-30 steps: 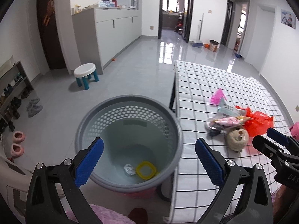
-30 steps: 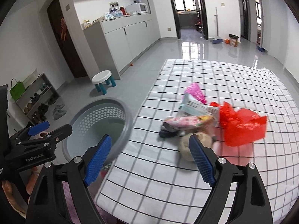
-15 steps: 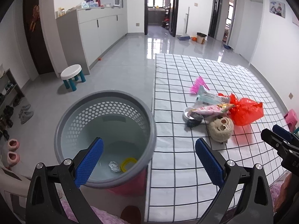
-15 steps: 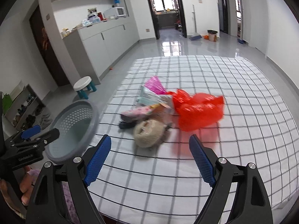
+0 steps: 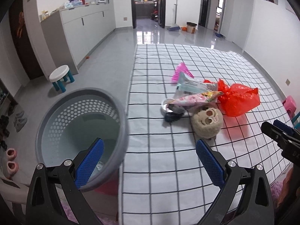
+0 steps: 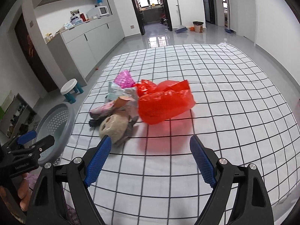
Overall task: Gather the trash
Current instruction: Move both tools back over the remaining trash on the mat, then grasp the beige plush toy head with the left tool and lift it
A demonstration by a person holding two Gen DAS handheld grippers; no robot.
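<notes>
Here, both the left gripper [image 5: 149, 158] and right gripper [image 6: 149, 157] are hovering with jaws spread, empty, near the trash pile [image 6: 131, 103] beside the basket [image 5: 120, 123].

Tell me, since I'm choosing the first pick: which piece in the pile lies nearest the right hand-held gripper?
The round beige plush toy, at the pile's near edge just beyond the right hand-held gripper. The red plastic bag and the wrappers lie farther back.

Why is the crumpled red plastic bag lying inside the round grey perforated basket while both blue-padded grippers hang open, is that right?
Not quite. The crumpled red plastic bag lies on the checked tablecloth, not inside the round grey perforated basket, as the right wrist view shows. Both the left gripper and right gripper do hang open.
</notes>
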